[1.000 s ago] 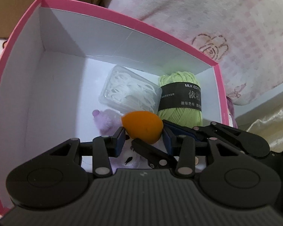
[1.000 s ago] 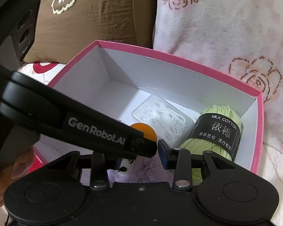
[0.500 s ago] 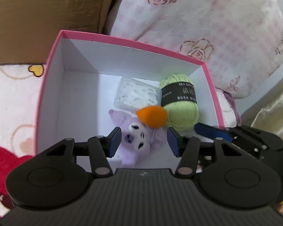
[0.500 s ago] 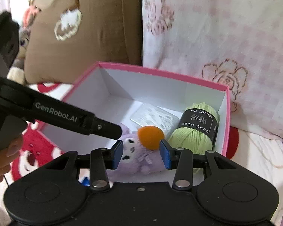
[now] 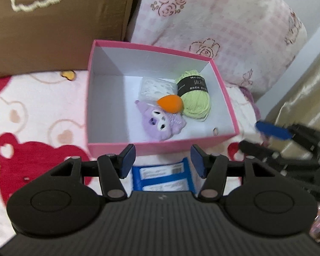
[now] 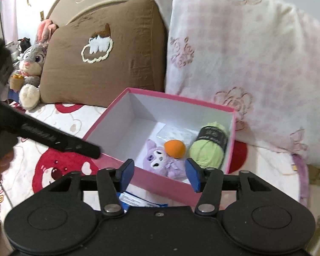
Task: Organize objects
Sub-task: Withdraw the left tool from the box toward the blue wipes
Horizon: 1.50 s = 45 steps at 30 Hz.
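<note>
Since it lies just before the box (image 5: 160,147), still outside it, the blue packet (image 5: 163,176) looks to be next: flat, light, probably slick, best pinched by an edge. Inside sit a soft plush (image 5: 160,121), orange sponge (image 5: 170,104), yarn (image 5: 196,104) and clear case (image 5: 153,87). Both grippers, left (image 5: 163,160) and right (image 6: 158,173), are empty, jaws opening, clear of the box.
</note>
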Available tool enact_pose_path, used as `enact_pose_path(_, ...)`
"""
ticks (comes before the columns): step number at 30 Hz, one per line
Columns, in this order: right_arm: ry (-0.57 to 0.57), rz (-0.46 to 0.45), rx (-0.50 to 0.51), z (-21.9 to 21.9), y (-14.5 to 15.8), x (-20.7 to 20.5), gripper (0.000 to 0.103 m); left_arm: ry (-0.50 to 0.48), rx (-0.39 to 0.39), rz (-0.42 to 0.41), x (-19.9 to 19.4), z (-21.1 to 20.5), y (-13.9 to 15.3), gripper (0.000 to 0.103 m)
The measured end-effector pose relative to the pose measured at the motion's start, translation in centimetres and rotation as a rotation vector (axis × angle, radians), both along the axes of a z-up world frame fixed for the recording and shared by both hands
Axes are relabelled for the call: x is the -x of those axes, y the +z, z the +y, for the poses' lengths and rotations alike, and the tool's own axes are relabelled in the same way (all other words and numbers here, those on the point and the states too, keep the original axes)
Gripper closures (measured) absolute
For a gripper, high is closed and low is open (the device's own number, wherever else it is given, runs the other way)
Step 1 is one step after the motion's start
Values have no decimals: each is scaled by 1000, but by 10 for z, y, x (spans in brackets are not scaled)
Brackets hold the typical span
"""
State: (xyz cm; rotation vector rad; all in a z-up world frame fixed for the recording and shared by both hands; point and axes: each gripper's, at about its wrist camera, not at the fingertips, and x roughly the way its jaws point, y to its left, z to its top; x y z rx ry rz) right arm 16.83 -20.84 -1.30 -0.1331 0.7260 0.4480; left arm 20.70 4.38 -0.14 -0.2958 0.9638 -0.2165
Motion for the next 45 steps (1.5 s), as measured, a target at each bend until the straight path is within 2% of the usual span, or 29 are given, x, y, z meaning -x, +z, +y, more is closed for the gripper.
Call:
enact_pose_path(2, -11, -2, -1, -2, 5, 7, 35, -10, -23, -8, 13, -1, 6, 46)
enact_pose_path(10, -28, -14, 10, -3, 19, 40, 25, -40, -19, -21, 54, -2, 24, 42)
enact_pose_path(17, -14, 22, 2, 2, 26, 67, 12, -60, -40, -30, 82, -4, 35, 37)
enact_pose_path(26, 16, 78, 50, 13, 19, 100, 10, -75, -67, 15, 111, -7, 26, 33)
enact_pose_path(32, 34, 115, 72, 15, 11, 115, 10, -87, -49, 55, 121, -10, 17, 31)
enact_pose_path(39, 49, 150, 88, 14, 0, 128, 10, -113, -27, 103, 132, -13, 4, 23)
enact_pose_path(45, 65, 175, 94, 17, -15, 133, 10, -108, 1, 138, 135, -12, -14, 10)
